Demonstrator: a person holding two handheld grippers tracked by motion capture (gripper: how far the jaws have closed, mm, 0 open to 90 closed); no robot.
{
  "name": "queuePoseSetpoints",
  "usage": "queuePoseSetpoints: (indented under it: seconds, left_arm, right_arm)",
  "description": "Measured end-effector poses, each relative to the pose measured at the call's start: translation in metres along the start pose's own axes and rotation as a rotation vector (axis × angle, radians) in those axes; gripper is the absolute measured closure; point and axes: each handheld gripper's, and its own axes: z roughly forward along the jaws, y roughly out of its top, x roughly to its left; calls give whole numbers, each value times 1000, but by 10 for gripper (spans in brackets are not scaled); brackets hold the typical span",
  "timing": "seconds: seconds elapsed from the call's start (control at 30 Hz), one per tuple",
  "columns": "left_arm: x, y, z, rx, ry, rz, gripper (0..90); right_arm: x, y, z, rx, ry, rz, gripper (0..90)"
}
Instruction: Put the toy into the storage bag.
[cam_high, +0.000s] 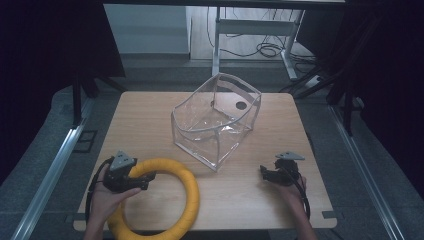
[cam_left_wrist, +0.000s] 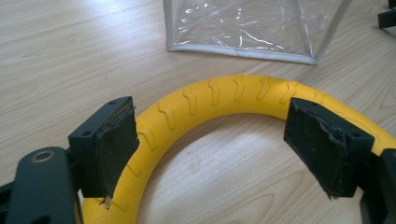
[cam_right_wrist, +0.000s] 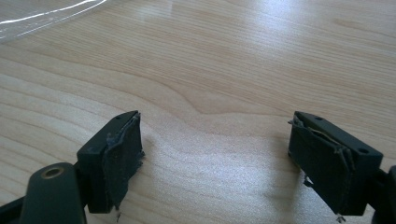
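The near arc of the yellow foam ring (cam_high: 192, 192) is cut off by the bottom edge of the high view, and a stretch at its left is hidden beneath the left gripper (cam_high: 141, 181) and the hand (cam_high: 107, 200) holding it. In the left gripper view, both ends of the ring's visible arc are covered by the fingers (cam_left_wrist: 114, 149), and whether the pads touch the foam cannot be told. The clear plastic bag (cam_left_wrist: 243, 28) is cropped by the top edge there, and a mere sliver of it is caught in the right gripper view. The forearms are cut at the bottom edge. The dark surroundings of the surface (cam_high: 150, 120) are lost in shadow.
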Motion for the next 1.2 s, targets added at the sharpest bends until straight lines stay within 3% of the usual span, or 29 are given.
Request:
queuePoseSetpoints:
  seconds: [0.13, 0.3, 0.53, 0.73, 0.8, 0.87, 0.97, 1.0, 1.07, 1.2]
  left_arm:
    - [5, -4, 1, 32, 26, 4, 185]
    - [8, -4, 0, 40, 28, 1, 193]
    - [7, -4, -3, 46, 9, 6, 209]
    - [2, 0, -8, 44, -39, 29, 217]
    - [0, 2, -6, 62, -66, 47, 221]
    - [0, 2, -4, 73, -64, 55, 226]
    - [4, 4, -1, 130, -35, 86, 233]
    - [4, 4, -1, 130, -35, 86, 235]
    - [8, 9, -2, 187, -34, 124, 235]
    - [16, 13, 0, 234, -42, 137, 235]
  right_arm:
    - [0, 0, 0, 1, -1, 3, 177]
    - [0, 0, 0, 1, -2, 5, 177]
    - [0, 0, 0, 1, -2, 5, 177]
    - [0, 0, 0, 1, -3, 6, 182]
    - [-1, 0, 0, 1, -4, 6, 183]
    - [-1, 0, 0, 0, -4, 8, 184]
    - [-1, 1, 0, -1, -6, 6, 187]
    - [-1, 1, 0, -1, -6, 6, 187]
    - [-1, 1, 1, -1, -7, 7, 188]
    - [-1, 1, 1, -1, -7, 7, 188]
